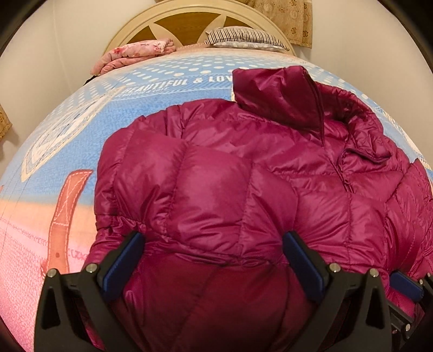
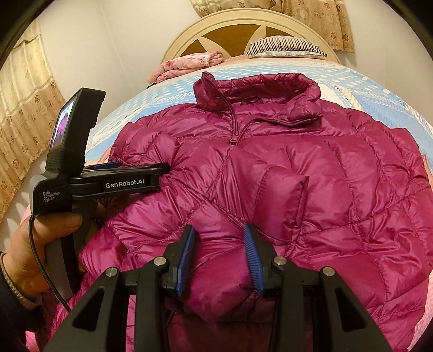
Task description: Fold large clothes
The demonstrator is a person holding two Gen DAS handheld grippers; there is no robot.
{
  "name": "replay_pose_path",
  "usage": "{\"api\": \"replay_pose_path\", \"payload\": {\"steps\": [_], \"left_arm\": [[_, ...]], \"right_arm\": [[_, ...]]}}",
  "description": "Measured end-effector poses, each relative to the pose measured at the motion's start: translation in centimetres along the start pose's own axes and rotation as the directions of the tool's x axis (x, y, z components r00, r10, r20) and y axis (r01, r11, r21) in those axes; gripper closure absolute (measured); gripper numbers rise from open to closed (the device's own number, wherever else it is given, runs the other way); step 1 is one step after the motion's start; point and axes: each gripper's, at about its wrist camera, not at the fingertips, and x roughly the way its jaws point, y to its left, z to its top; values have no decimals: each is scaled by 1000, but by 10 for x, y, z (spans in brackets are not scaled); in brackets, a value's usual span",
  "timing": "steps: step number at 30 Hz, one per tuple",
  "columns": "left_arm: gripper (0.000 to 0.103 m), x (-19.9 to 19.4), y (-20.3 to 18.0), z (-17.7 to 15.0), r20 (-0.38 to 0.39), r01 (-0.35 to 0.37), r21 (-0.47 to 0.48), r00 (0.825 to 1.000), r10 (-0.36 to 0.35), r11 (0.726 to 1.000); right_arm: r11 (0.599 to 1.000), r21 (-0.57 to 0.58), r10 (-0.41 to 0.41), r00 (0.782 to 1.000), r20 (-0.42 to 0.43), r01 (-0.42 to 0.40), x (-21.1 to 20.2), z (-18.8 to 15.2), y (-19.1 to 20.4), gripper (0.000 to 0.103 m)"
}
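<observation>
A magenta quilted puffer jacket [image 1: 243, 168] lies front-up on the bed, collar toward the headboard; it also shows in the right wrist view [image 2: 270, 168]. Both sleeves are folded across its front. My left gripper [image 1: 213, 243] is wide open, its blue pads straddling a bulge of jacket at the left side near the hem. Its body shows in the right wrist view [image 2: 121, 178], held by a hand. My right gripper [image 2: 219, 243] is partly open, with a fold of jacket fabric bulging between its blue pads near the hem. Its fingertip [image 1: 406, 284] peeks in at the lower right of the left wrist view.
The bed has a blue, pink and white printed cover [image 1: 81, 130]. A folded pink floral blanket [image 1: 135, 54] and a striped pillow [image 1: 243, 38] lie by the cream headboard [image 2: 243, 24]. Beige curtains [image 2: 24, 108] hang at the left and behind the bed.
</observation>
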Motion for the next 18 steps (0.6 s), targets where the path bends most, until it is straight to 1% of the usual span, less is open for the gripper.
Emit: {"api": "replay_pose_path", "payload": {"steps": [15,18], "left_arm": [[0,1,0,-1,0,-4,1,1000,4,1000],[0,-5,0,0,4,-29,-2,1000,29,1000]], "right_arm": [[1000,-16,-20,1000,0,20,1,-1,1,64],[1000,-13,-17,1000,1,17,1,-1,1,64]]}}
